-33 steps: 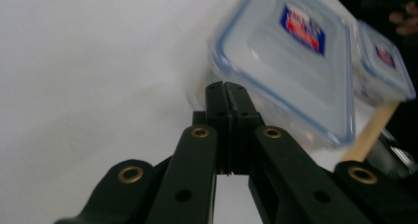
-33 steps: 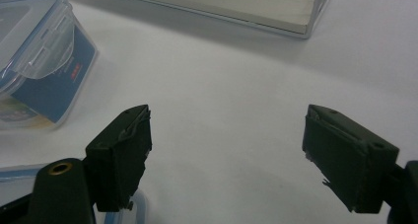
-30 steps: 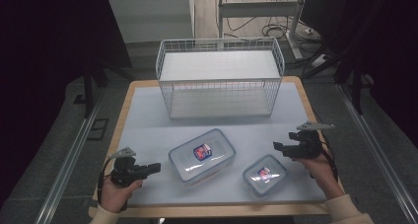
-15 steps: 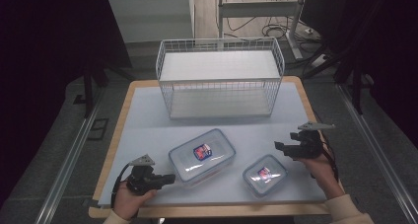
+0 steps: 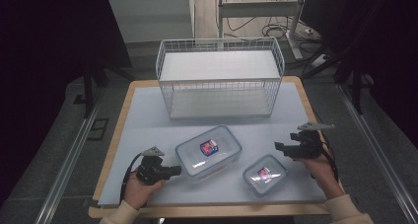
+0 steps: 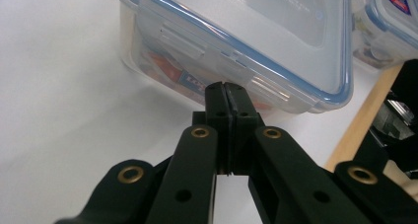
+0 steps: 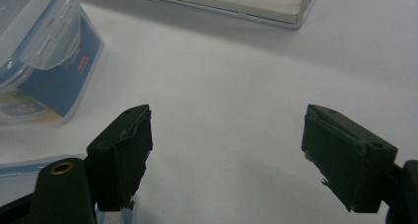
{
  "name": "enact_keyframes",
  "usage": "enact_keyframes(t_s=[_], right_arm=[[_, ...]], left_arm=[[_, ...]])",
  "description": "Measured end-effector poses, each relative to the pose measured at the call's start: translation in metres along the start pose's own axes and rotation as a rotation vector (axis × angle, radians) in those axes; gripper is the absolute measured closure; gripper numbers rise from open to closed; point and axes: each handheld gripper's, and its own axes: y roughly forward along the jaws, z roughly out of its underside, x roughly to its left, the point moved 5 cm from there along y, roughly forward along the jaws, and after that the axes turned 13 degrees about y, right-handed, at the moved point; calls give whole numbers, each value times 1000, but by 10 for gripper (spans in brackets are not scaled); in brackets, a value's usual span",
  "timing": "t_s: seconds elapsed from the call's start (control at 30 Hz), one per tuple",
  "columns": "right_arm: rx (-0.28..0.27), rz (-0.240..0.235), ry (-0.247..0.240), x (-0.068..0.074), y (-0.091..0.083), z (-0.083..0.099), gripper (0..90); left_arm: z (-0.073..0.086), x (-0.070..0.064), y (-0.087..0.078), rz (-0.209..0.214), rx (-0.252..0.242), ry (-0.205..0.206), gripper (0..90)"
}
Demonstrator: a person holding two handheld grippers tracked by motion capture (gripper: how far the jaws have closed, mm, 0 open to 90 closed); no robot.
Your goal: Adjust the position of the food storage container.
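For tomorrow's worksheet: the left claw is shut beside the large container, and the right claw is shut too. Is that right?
Not quite. The left claw is shut beside the large container, but the right claw is open, its jaws standing wide apart over the white table in the right gripper view.

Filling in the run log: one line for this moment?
left gripper: shut, beside large container | right gripper: open, above small container
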Motion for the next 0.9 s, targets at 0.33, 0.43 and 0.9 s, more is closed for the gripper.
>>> enact_keyframes(t_s=[0.33,0.43,0.9], right_arm=[[10,4,1,-1,1,1,189],[10,2,5,-2,1,2,189],[-3,17,15,-7,-3,1,193]], left_arm=[[-33,7,31,14,2,-2,899],[-39,9,38,13,1,1,899],[-27,-28,14,84,-41,60,900]])
